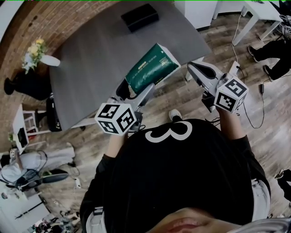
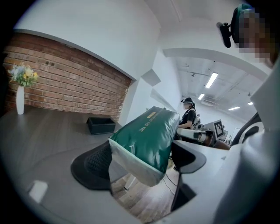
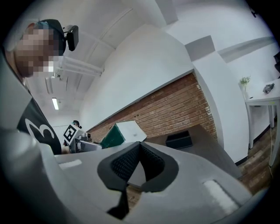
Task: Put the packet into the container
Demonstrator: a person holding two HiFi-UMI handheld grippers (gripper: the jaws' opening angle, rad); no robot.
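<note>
A green packet (image 1: 151,68) with a pale end is held tilted above the near edge of the grey table (image 1: 91,59), with my left gripper (image 1: 135,91) shut on its lower end. In the left gripper view the packet (image 2: 146,140) fills the gap between the black pads (image 2: 97,162) of my left gripper (image 2: 142,159). The black container (image 1: 139,17) stands open-topped at the table's far edge, well beyond the packet; it also shows as a low box (image 2: 101,125). My right gripper (image 1: 193,68) hovers off the table's right corner, shut and empty, its pads (image 3: 124,164) meeting at the tip.
A white vase of flowers (image 1: 36,52) stands at the table's left end by the brick wall. Cables (image 1: 254,104) trail over the wood floor at the right, near a white table (image 1: 254,11). Another person (image 2: 189,114) stands in the background.
</note>
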